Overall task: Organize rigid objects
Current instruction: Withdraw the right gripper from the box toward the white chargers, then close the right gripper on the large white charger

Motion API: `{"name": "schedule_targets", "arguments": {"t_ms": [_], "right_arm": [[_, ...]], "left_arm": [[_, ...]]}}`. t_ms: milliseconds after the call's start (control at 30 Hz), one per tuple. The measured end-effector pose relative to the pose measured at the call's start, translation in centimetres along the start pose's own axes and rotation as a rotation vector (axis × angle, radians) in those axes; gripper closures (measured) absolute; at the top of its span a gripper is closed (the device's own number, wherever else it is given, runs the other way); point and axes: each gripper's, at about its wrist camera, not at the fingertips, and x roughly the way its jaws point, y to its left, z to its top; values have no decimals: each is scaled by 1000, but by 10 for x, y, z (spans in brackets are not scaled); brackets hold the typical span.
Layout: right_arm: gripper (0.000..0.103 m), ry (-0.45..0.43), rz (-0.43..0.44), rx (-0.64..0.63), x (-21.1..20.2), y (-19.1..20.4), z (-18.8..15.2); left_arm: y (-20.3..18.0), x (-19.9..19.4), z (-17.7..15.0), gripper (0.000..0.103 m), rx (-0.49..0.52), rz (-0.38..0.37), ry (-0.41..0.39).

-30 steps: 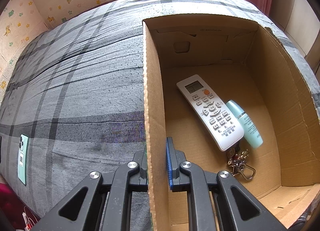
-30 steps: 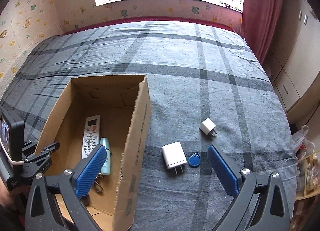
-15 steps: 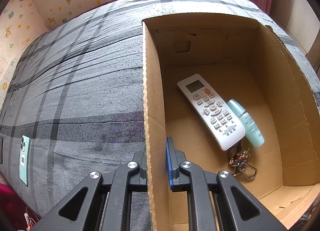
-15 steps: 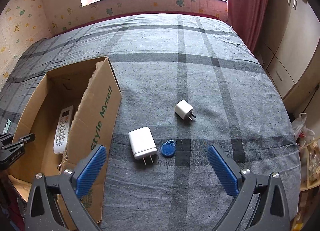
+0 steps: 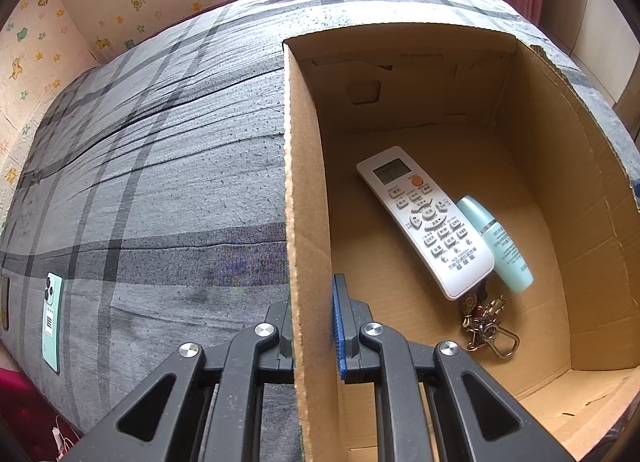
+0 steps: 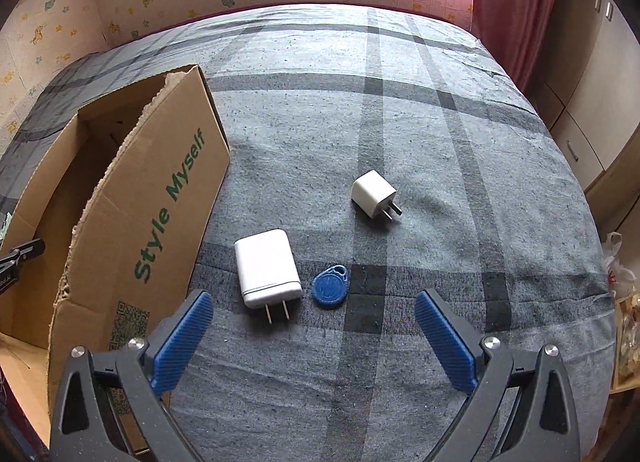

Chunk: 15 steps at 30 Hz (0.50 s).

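My left gripper (image 5: 314, 314) is shut on the left wall of the cardboard box (image 5: 304, 190), one finger outside and one inside. On the box floor lie a white remote (image 5: 426, 218), a pale teal tube (image 5: 496, 244) and a bunch of keys (image 5: 486, 326). My right gripper (image 6: 314, 314) hangs open over the bed. Just ahead of its fingers lie a large white charger (image 6: 266, 266) and a blue key fob (image 6: 330, 286). A small white plug adapter (image 6: 374, 194) sits farther off. The cardboard box (image 6: 160, 198) stands to their left.
A grey plaid bedspread (image 6: 400, 110) covers the bed. A green phone (image 5: 52, 318) lies near the bed's left edge. Beyond the bed are a window wall, a red curtain (image 6: 512, 6) and cupboards (image 6: 600, 102) on the right. A plastic bag (image 6: 618, 266) sits by the right edge.
My right gripper has sunk and shifted right toward the chargers and fob, so they look larger and the box has slid left in its view. The left gripper has kept still on the box wall.
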Motion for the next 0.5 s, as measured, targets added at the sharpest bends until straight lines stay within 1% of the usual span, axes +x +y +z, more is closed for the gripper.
{"name": "schedule_targets", "arguments": {"t_ms": [67, 167, 400, 500], "right_arm": [[0, 11, 4, -10, 6, 0, 3], [0, 36, 35, -12, 16, 1, 6], [0, 78, 43, -68, 39, 12, 14], [0, 96, 53, -71, 47, 15, 16]], "left_arm": [[-1, 0, 0, 90, 5, 7, -2], [-1, -1, -1, 89, 9, 13, -3], [1, -1, 0, 89, 0, -1, -1], [1, 0, 1, 89, 6, 5, -1]]}}
